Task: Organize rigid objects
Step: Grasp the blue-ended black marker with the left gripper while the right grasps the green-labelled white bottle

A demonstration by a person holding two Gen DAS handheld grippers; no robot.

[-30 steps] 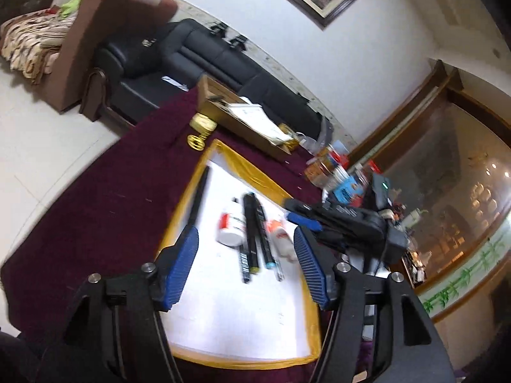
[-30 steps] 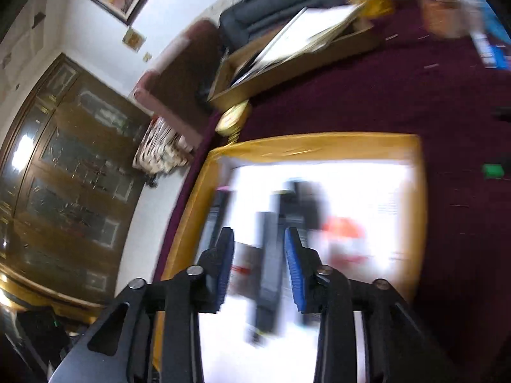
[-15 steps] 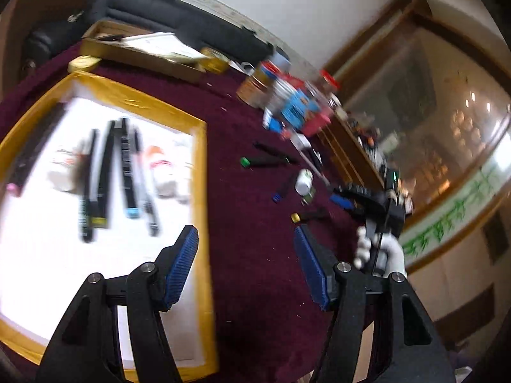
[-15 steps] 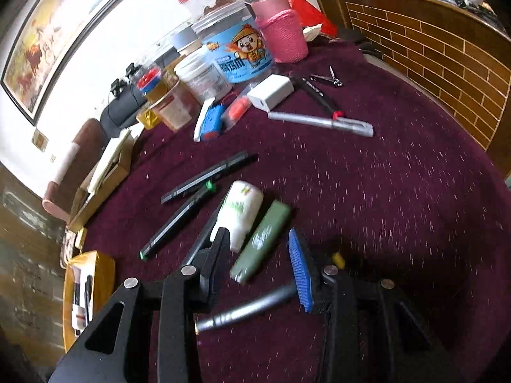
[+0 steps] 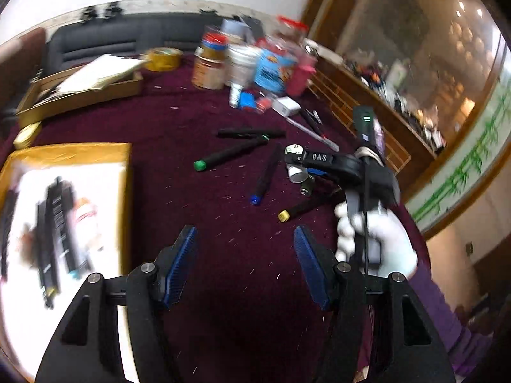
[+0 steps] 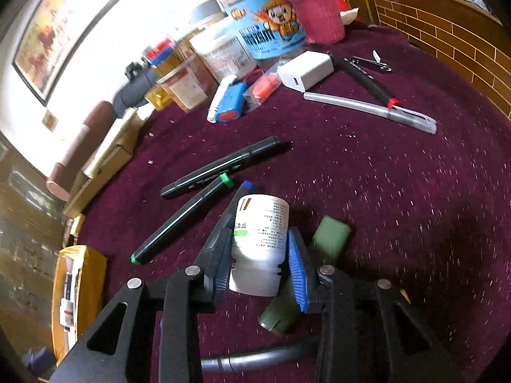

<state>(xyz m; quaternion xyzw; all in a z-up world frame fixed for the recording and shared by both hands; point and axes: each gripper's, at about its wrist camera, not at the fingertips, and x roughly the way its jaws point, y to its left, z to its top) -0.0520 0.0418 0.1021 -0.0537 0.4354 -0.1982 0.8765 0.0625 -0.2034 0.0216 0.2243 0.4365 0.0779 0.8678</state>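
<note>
Right gripper [image 6: 260, 263] fingers [image 6: 297, 268] stood either side of a white bottle [image 6: 260, 233], pads at its sides, firm grip unclear. Bottle lay on maroon cloth [image 6: 399, 191], printed label up, green tube [image 6: 329, 236] at 3 o'clock, markers [image 6: 220, 167] at 10. Left gripper [image 5: 244, 261] gaped wide, empty, tray [image 5: 73, 153] at 9.

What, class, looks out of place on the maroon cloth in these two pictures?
Several things lie loose and askew on the cloth instead of lined up in the yellow-edged tray: a green-capped marker, a black marker, and a green tube beside the white bottle between the right tool's pads.
</note>
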